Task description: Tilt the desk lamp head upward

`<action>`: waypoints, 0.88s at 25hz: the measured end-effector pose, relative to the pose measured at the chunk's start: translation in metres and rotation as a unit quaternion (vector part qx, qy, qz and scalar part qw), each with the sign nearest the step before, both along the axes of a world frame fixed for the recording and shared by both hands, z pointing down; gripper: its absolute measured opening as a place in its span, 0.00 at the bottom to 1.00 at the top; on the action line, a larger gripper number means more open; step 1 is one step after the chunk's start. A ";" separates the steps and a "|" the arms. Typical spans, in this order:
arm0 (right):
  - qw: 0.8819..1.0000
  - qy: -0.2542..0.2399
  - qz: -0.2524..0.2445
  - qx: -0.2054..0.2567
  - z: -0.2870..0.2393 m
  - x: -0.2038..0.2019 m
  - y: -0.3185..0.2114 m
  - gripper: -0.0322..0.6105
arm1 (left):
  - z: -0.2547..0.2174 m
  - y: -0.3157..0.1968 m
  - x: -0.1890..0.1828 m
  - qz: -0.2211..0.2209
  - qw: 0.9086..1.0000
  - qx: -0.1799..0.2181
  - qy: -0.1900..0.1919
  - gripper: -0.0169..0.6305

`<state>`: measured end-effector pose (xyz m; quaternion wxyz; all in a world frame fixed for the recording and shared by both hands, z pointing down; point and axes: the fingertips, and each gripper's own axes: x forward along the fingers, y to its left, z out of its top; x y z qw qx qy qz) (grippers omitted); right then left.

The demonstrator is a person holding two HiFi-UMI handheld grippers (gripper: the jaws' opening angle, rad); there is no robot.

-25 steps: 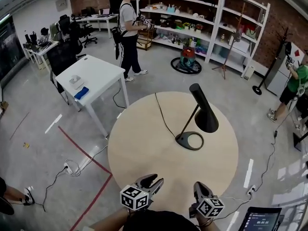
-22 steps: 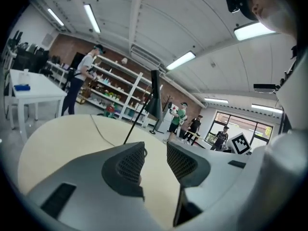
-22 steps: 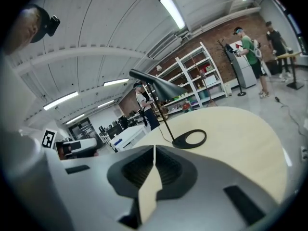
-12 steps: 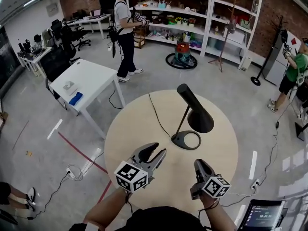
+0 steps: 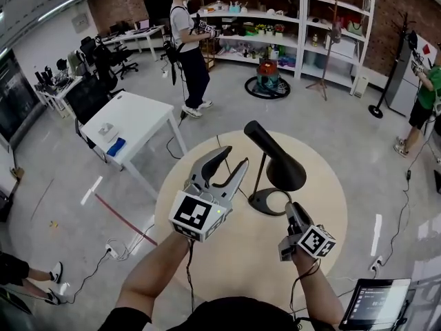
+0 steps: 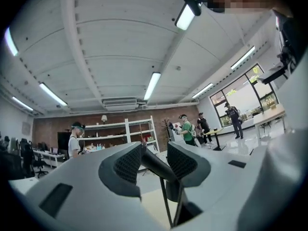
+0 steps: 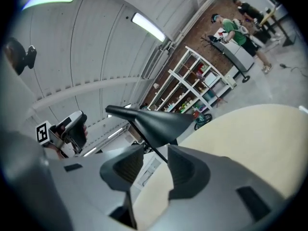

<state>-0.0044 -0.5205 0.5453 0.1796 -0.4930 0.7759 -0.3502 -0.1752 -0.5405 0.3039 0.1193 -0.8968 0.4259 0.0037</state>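
Observation:
The black desk lamp (image 5: 279,163) stands on the round beige table (image 5: 331,185), its cone head (image 7: 159,121) drooping on a thin stem (image 5: 258,171) above a ring base (image 5: 270,202). My left gripper (image 5: 231,161) is raised just left of the head's narrow end, open, apart from it. Beyond its jaws the lamp head (image 6: 153,163) shows. My right gripper (image 5: 296,211) hovers low beside the base. Its jaws are opening with nothing between them. The stem (image 7: 155,147) stands ahead of them. The left gripper (image 7: 72,129) shows at the left of the right gripper view.
A white desk (image 5: 131,119) stands to the left of the round table. A person (image 5: 189,40) stands by the shelves (image 5: 275,19), another person (image 5: 427,88) at the far right. Cables (image 5: 124,247) and red tape (image 5: 127,219) lie on the floor. A tablet (image 5: 375,312) sits at bottom right.
Both grippers moved forward from the table's near edge to the lamp. The left one rose to the lamp head's height. The right one's jaws have parted.

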 end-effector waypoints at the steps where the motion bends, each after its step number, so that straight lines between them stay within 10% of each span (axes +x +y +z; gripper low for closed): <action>1: 1.000 -0.009 0.004 -0.002 0.001 0.002 -0.006 0.27 | -0.002 -0.007 0.004 -0.001 1.000 0.002 -0.010 0.26; 8: 0.994 -0.105 0.027 -0.027 0.014 0.009 -0.040 0.44 | -0.004 -0.052 0.019 -0.025 0.997 0.021 -0.074 0.26; 22: 0.960 -0.273 0.058 -0.023 0.013 0.033 -0.066 0.44 | 0.017 -0.090 0.043 -0.012 0.994 -0.049 -0.096 0.26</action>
